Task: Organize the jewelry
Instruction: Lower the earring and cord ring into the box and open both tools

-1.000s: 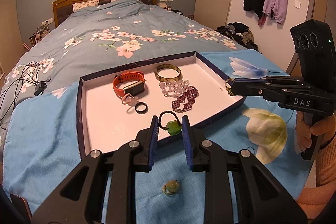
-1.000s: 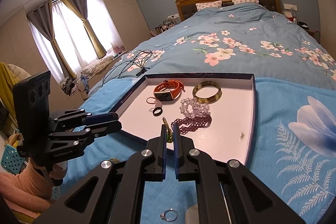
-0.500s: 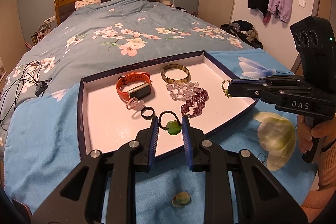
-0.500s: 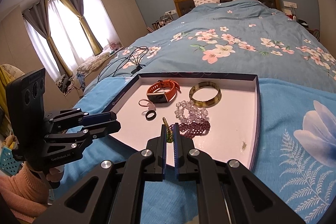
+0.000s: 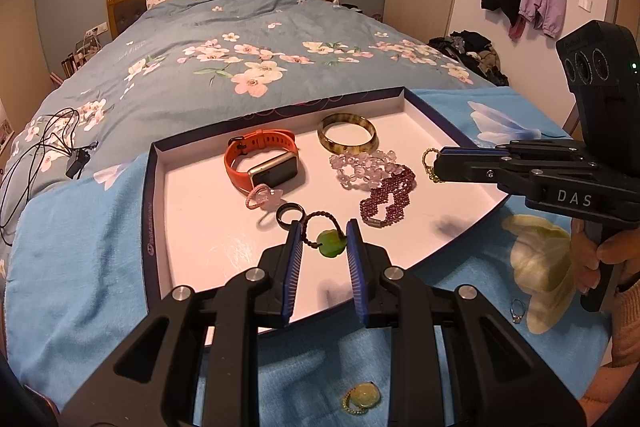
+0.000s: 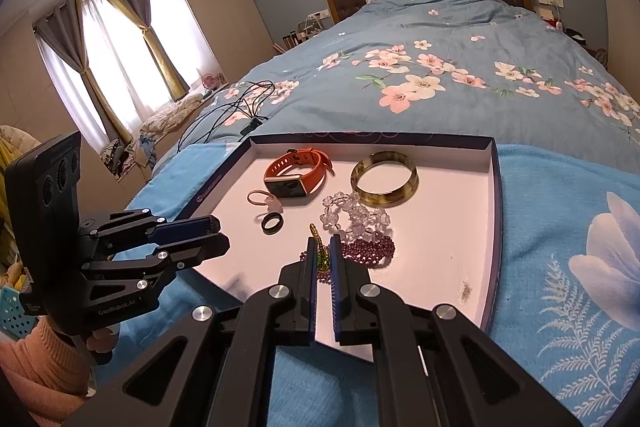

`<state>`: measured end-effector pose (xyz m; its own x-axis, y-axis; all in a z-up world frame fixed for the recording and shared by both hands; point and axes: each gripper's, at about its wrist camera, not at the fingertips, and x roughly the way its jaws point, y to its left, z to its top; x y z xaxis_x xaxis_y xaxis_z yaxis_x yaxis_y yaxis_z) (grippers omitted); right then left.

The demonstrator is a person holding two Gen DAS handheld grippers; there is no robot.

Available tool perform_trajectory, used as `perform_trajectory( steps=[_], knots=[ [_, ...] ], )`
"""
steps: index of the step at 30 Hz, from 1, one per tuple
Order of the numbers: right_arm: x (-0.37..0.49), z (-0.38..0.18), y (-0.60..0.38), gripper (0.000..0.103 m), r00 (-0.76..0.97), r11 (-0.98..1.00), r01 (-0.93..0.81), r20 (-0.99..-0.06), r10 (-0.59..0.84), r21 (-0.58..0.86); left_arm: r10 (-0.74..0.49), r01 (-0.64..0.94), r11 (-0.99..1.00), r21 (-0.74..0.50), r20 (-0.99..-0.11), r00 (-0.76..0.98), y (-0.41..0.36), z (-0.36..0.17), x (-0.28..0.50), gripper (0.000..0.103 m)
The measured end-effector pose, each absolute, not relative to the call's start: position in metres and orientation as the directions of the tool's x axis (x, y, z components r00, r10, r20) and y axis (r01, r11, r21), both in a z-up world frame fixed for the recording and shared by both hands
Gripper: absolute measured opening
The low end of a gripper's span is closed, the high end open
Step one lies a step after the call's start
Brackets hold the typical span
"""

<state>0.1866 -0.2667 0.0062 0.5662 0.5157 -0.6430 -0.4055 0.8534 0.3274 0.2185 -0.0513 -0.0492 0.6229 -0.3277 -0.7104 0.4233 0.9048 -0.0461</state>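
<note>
My left gripper (image 5: 323, 227) is shut on a green jade pendant (image 5: 331, 245) on a dark beaded cord, held just above the front part of the white tray (image 5: 154, 187). Over the tray's right side, my right gripper (image 6: 323, 241) is shut on a thin gold and green chain (image 6: 317, 235); the chain (image 5: 429, 163) also hangs from its tip (image 5: 438, 166) in the left wrist view. In the tray lie an orange watch (image 5: 260, 163), an amber bangle (image 5: 347, 137), a clear bead bracelet (image 5: 360, 165), a purple bead bracelet (image 5: 386, 199), a black ring (image 5: 289, 215) and a pink ring (image 5: 262, 195).
The tray sits on a blue blanket at the foot of a flowered bed. A yellow-green piece (image 5: 360, 397) and a silver ring (image 5: 517, 311) lie on the blanket in front of the tray. Black cables (image 5: 52, 143) lie to the left. A person's hands hold both grippers.
Both grippers have moved forward and a little down over the tray, each still holding its piece. The pendant now hangs over the tray floor instead of its front rim.
</note>
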Motion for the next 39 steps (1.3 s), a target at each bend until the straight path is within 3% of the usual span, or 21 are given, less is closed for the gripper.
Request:
perform_trajectory(
  steps=[39],
  knots=[
    [0.217, -0.017, -0.244, 0.005, 0.522, 0.879, -0.389, -0.719, 0.458, 0.277, -0.288, 0.384, 0.921, -0.058, -0.766, 0.575, -0.057, -0.073, 0.254, 0.023]
  ],
)
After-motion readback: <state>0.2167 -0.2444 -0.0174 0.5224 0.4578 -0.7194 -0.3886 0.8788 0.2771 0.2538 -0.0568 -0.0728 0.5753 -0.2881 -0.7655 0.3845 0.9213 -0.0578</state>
